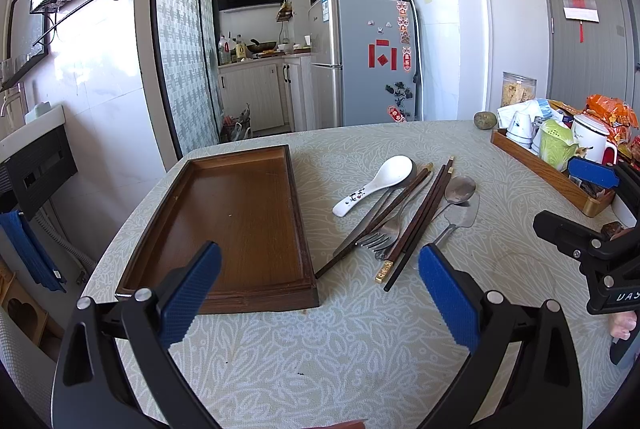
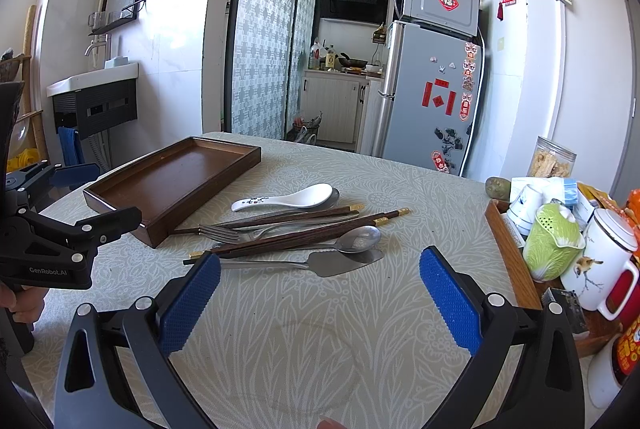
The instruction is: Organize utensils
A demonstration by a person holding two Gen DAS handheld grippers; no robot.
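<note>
your right gripper [image 2: 320, 293], jaws wide and empty, sits nearest the utensil pile [image 2: 296, 229] lying crosswise mid-table just beside the wooden tray [image 1: 224, 221]; left gripper [image 1: 320, 293], also spread empty, faces the tray's near edge.

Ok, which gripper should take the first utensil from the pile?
Right, probably. The right gripper is open, facing the pile head-on. The left gripper is open too, but faces the tray.

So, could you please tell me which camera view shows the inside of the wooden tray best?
The left wrist view: it looks down into the wooden tray, showing its whole bare floor. The right wrist view sees the tray at a shallow angle, further off to its left, floor foreshortened.
</note>
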